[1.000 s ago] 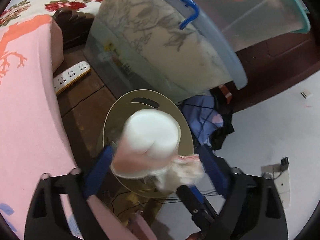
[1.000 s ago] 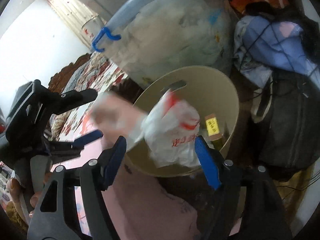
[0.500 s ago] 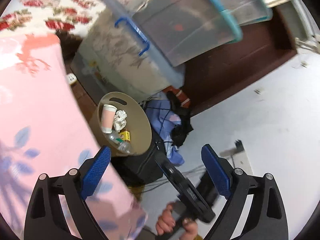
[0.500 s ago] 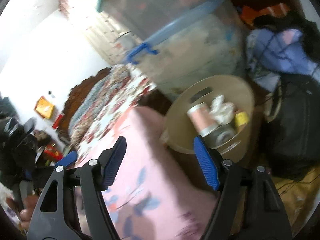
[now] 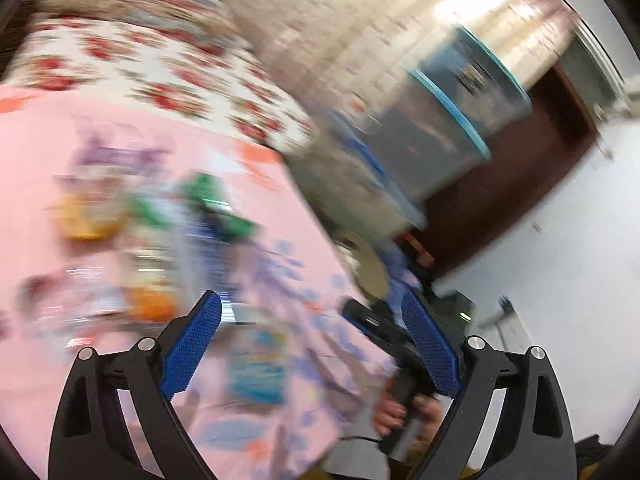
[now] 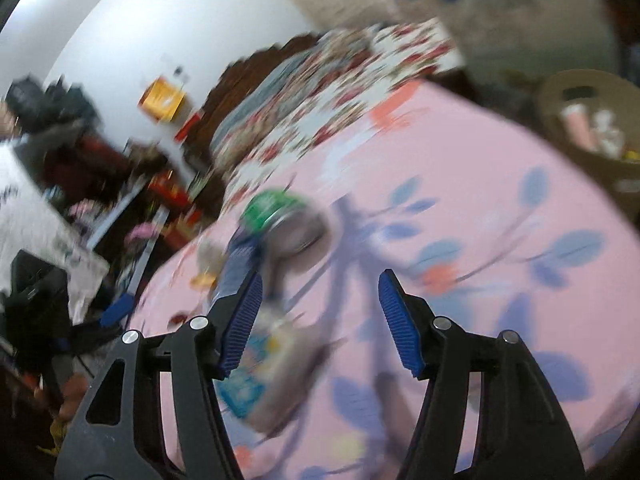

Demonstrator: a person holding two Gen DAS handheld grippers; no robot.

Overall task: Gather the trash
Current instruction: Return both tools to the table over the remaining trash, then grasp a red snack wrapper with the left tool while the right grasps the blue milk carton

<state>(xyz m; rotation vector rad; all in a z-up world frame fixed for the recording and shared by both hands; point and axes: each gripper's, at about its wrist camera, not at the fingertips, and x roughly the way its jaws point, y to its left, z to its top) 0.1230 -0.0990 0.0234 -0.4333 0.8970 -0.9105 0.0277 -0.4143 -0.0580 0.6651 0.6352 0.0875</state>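
Both views are motion-blurred. My left gripper (image 5: 312, 340) is open and empty above the pink bedsheet (image 5: 48, 140), where blurred trash lies: a green-topped can (image 5: 208, 196), orange items (image 5: 86, 216) and a blue-and-white wrapper (image 5: 256, 364). My right gripper (image 6: 320, 316) is open and empty over the same sheet, just behind the green can (image 6: 280, 216) and the blue wrapper (image 6: 244, 384). The tan trash bin (image 6: 592, 128), holding a pink cup and crumpled paper, stands at the bed's far right edge; its rim shows in the left wrist view (image 5: 370, 264).
Clear plastic storage boxes (image 5: 452, 120) with blue and teal rims are stacked behind the bin. A floral quilt (image 6: 320, 92) covers the far bed. The right hand and its gripper handle (image 5: 400, 400) show below the left fingers. White floor (image 5: 560, 260) lies on the right.
Both grippers have let go of the cup and bag, which now lie in the bin, and have swung away from the bin toward the trash on the pink sheet.
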